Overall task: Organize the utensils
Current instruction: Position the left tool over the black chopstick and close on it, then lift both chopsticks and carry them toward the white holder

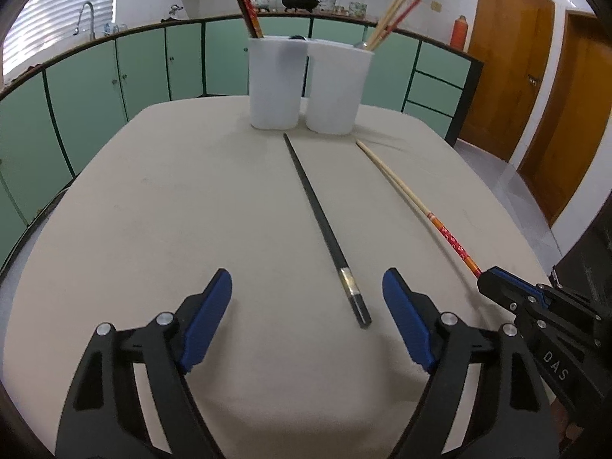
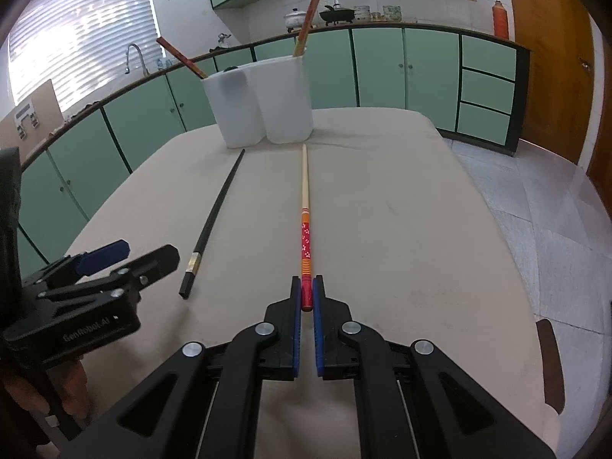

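The right tongs [image 2: 306, 294] are clamped on the red end of a patterned chopstick [image 2: 305, 206], whose pale tip points away toward the far containers. The left tongs [image 1: 307, 290] stand open above the tabletop [image 1: 172, 206], the butt end of a black chopstick [image 1: 325, 225] lying on the cloth between their blue pads, untouched. At the far edge two white containers [image 1: 273, 84] stand side by side, the left one [image 2: 233, 111] and the right one [image 2: 285, 99] each holding chopsticks upright.

The lower parts of the chopsticks stood hidden inside the two white translucent plastic holders [image 1: 306, 84] — contents unclear.
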{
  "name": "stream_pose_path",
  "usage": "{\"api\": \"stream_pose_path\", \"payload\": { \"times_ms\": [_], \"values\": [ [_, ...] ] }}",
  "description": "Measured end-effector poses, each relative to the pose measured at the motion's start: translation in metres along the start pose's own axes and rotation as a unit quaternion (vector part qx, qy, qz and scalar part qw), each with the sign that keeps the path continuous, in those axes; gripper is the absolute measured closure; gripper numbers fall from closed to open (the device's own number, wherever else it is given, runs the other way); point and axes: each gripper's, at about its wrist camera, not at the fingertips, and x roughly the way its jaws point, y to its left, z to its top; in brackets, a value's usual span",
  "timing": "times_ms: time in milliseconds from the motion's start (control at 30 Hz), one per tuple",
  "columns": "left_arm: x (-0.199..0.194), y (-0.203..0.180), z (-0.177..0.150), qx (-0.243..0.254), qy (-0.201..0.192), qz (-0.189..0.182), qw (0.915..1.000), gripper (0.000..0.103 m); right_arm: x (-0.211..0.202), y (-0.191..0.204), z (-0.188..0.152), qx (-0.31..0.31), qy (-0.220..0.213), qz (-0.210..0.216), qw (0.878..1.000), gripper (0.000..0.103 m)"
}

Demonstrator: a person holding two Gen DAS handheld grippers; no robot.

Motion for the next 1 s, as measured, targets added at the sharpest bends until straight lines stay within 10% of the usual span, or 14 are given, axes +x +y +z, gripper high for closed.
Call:
{"api": "stream_pose_path", "payload": {
  "times_ms": [467, 767, 1000],
  "values": [
    [0.013, -0.005, -0.002, 0.003, 0.032, 0.006, 0.9995, 0.046, 0.001, 0.006, 0.003, -0.005, 0.0, 0.004, 1.0, 0.097],
    [0.01, -0.001, -0.002, -0.011, 0.032, 0.004, 0.9994, 0.094, -0.005, 0.009, 0.005, -0.008, -0.009, 0.005, 1.0, 0.097],
    [-0.003, 0.005, 0.004, -0.021, 0.016, 0.008, 0.9996, 0.097, -0.01, 0.011, 0.009, -0.012, -0.018, 0.005, 1.0, 0.097]
  ]
}}
